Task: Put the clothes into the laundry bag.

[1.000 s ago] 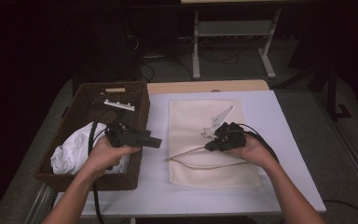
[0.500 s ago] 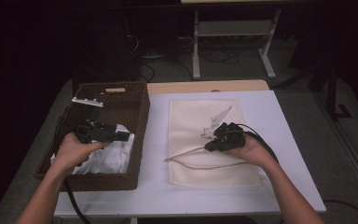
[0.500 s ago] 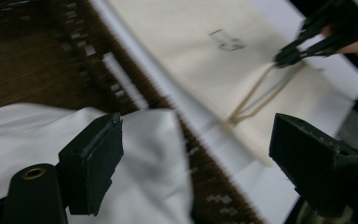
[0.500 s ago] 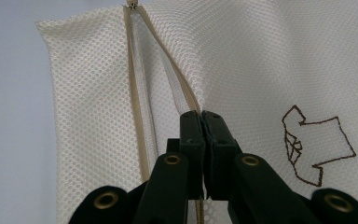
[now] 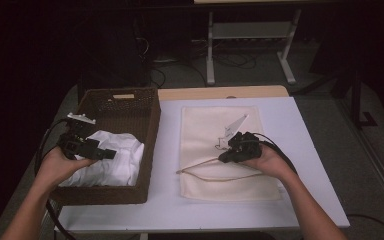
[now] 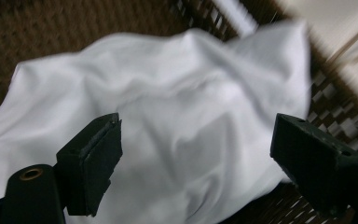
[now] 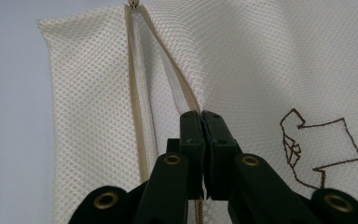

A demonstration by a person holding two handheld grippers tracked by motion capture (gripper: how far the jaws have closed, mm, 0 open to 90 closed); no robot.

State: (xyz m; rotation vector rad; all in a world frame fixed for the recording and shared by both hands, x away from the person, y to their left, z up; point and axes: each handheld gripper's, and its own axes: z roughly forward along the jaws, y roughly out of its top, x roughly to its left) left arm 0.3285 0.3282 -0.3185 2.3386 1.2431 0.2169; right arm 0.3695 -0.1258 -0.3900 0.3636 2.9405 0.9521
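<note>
The right tongs [image 7: 200, 116] are pinching one zipper edge [image 7: 182, 88] of the single mesh bag [image 5: 220, 150] lying mid-counter [image 5: 305, 150]. At nine o'clock, the left tongs [image 6: 196, 154] are gaping wide over one white cloth [image 6: 177, 116], just beneath them in the one wicker basket [image 5: 145, 150].

High view sits above the person's side, looking forward and down over table [image 5: 170, 210]. Left gripper view is close on cloth [image 6: 177, 130] in basket [image 5: 150, 125]; right gripper view close on mesh bag [image 7: 88, 93], both shared with high view.
</note>
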